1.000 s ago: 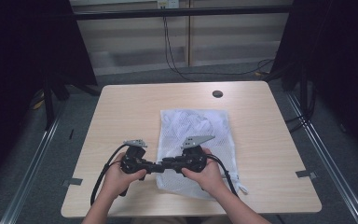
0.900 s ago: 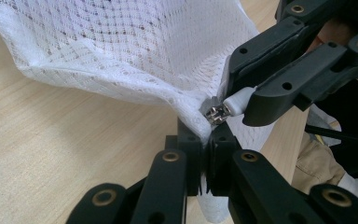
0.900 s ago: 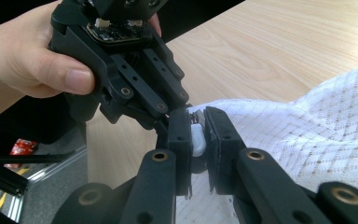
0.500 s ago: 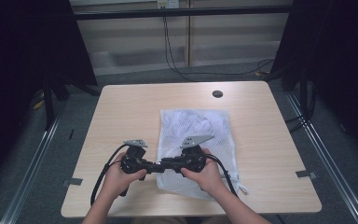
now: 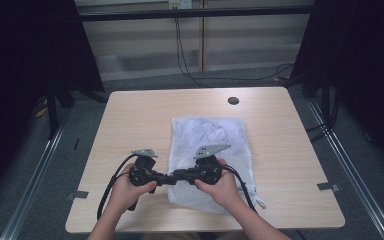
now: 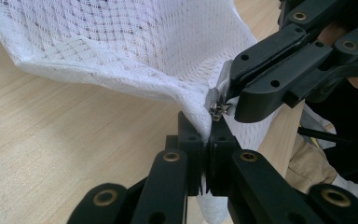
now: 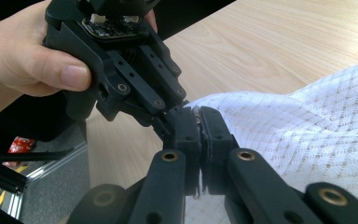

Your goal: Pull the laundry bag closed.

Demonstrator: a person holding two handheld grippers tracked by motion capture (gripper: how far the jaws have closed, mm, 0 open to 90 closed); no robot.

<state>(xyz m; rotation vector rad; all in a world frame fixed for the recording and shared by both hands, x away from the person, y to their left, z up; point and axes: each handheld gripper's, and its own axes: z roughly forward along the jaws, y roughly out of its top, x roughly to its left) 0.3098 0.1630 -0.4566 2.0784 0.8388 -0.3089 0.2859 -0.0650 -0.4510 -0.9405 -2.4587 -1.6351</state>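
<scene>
High view: white mesh bag (image 5: 210,157) is lying flat on the light wood tabletop (image 5: 135,120), right of centre, its near edge toward me. I'm holding both claws low over its near left corner, tips pointing at each other. Left claw (image 5: 166,178) is sitting just off the bag's left edge, right claw (image 5: 180,176) is over the mesh. My left hand (image 5: 126,187) and right hand (image 5: 225,187) are wrapping the bodies, cables trailing back toward me. A small dark round cap (image 5: 233,100) is sitting near the far edge of the tabletop, well apart from the bag.

Left gripper view: my left claw (image 6: 206,156) is pinched fully closed on a fold of the mesh bag (image 6: 135,51), fabric running up out of the jaws. The bag's edge is lifting off the tabletop (image 6: 51,140) here, sagging away to the left. Right claw (image 6: 223,105) is coming in from the right, jaws closed on a small metal zipper pull (image 6: 216,106) at the bag's corner, just above my left tips.

Right gripper view: my right claw (image 7: 199,135) is clamped together, with a sliver of metal and mesh showing between the jaws. Left claw (image 7: 179,114) is touching it tip to tip, also closed on the bag (image 7: 307,140). My left hand (image 7: 28,60) is gripping its body, thumb on the side. Mesh is spreading away to the right over the tabletop (image 7: 270,46).
</scene>
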